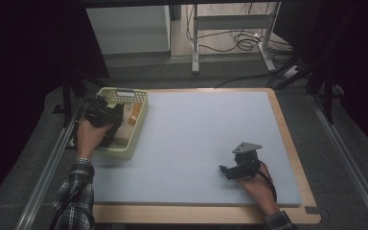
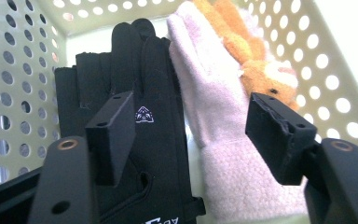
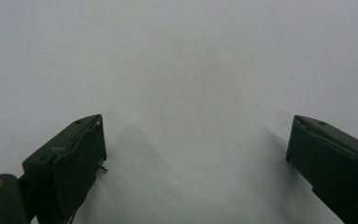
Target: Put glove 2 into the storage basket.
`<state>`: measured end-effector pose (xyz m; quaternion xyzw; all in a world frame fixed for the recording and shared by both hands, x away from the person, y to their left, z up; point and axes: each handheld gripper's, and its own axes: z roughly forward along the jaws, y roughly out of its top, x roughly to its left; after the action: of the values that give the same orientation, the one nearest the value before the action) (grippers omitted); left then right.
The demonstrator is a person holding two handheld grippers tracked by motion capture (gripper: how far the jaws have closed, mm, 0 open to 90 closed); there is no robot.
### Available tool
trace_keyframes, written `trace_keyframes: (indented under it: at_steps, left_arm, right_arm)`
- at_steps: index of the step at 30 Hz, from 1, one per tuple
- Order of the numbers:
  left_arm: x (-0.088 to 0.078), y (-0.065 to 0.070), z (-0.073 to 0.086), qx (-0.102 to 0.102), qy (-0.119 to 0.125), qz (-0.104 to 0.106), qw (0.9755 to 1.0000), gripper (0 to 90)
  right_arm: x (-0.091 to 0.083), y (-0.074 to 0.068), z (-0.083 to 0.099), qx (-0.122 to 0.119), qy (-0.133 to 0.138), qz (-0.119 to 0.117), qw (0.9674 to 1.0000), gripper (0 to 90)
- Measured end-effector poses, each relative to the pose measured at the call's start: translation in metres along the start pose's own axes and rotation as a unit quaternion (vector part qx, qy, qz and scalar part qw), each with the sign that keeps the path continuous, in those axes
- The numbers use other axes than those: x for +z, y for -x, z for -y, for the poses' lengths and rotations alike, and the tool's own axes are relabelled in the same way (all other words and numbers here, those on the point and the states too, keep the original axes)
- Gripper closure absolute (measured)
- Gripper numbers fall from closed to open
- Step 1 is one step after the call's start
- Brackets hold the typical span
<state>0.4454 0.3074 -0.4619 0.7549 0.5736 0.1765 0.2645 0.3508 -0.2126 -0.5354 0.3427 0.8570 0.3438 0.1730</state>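
Observation:
A pale green perforated basket (image 1: 140, 116) stands at the table's left edge. In the left gripper view it holds a black glove (image 2: 161, 154), a pink fleece glove (image 2: 214, 116) beside it and an orange plush toy (image 2: 256, 60) behind them. My left gripper (image 1: 106, 115) hovers over the basket, and its jaws (image 2: 191, 135) stand apart above the gloves with nothing pressed between the pads. My right gripper (image 1: 226, 170) rests low over the white mat at the front right, open, with bare mat between its fingers (image 3: 196, 154).
A white foam mat (image 1: 196, 134) covers the wooden table (image 1: 294, 153). Metal rails (image 1: 43, 177) run along both sides. Beyond the table's far edge stand a desk frame (image 1: 195, 43) and loose cables (image 1: 239, 40) on the floor.

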Motion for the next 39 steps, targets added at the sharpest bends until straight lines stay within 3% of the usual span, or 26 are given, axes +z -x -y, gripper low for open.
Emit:
trace_keyframes:
  at_steps: [9,23,39]
  left_arm:
    - [-0.01,0.0,0.006,-0.007,0.023,0.019,0.9995,24.6]
    - [-0.024,0.011,0.013,0.012,0.047,0.041,0.998,10.9]
    - [-0.038,0.025,0.025,0.027,0.071,0.083,0.9936,5.5]
  right_arm:
    - [0.0,0.0,0.0,0.0,0.0,0.0,1.0,4.3]
    - [0.0,0.0,0.0,0.0,0.001,0.002,1.0,4.3]
    - [0.0,-0.001,0.0,-0.002,0.0,0.003,1.0,4.3]
